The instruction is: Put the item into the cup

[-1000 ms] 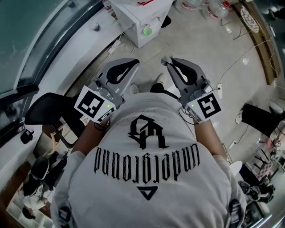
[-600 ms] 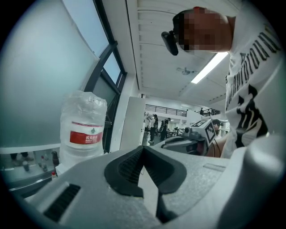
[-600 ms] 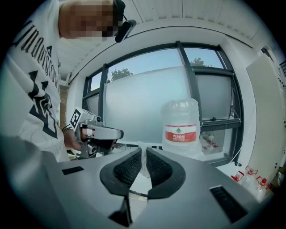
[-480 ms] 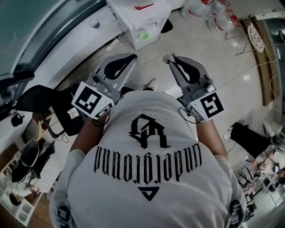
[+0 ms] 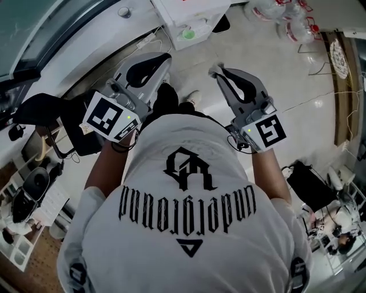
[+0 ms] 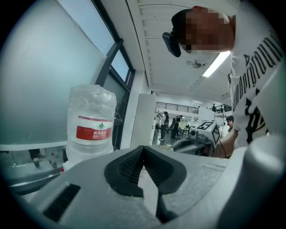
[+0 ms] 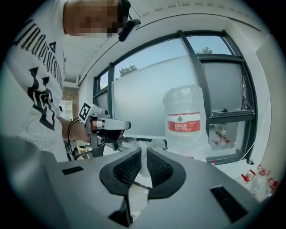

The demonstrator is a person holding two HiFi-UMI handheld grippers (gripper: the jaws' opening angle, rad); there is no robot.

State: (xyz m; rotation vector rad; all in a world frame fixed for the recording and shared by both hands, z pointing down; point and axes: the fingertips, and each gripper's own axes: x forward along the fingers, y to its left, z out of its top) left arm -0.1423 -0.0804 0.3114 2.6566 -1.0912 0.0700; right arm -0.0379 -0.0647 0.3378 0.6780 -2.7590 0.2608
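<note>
Pale floor (image 5: 286, 74) fills the space below a standing person, with no work surface within reach. Nearest, the white shirt (image 5: 189, 194) takes up most of the head view, and both grippers are held out at chest height in front of it. The left gripper (image 5: 166, 57) is clenched, its pads meeting at the tips with nothing between them in its own view. The right gripper (image 5: 216, 70) is closed on a thin pale scrap (image 7: 142, 157) that sticks up past its pads. I take this to be the item, though it is too small to identify. Farther off, each gripper view shows a large water jug (image 7: 187, 120) against the windows. At the far edge of the head view stands a white cabinet (image 5: 191, 12) with a small green round thing (image 5: 187, 34) on it. That may be the cup, but I cannot tell.

By my reading the task is at an early stage. The item is in hand but well apart from any cup. What remains is to carry it over, line it up above the rim and let go.
</note>
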